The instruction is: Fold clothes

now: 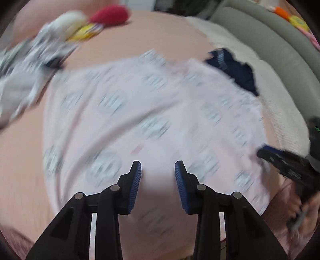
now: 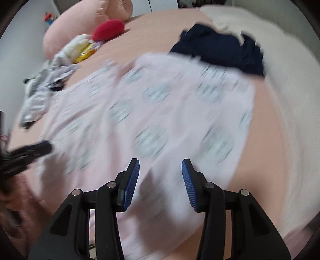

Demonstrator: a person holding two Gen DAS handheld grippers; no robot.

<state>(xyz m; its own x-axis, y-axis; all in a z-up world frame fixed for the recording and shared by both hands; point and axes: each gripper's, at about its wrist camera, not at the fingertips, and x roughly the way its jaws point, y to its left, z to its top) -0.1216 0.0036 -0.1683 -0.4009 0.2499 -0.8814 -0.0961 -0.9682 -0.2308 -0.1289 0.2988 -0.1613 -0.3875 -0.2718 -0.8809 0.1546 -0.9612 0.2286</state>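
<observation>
A pale pink garment with round grey-green prints lies spread flat on the pink bed sheet. My left gripper hovers over its near part, jaws apart, and no cloth is pinched between the blue pads. My right gripper is also open above the garment's near edge. Each gripper shows in the other's view: the right one at the garment's right edge, the left one at its left edge. Both views are motion-blurred.
A crumpled navy garment lies at the pink one's far right corner, against a cream blanket. A grey-white garment lies at the far left. A red plush toy and pink pillow sit beyond.
</observation>
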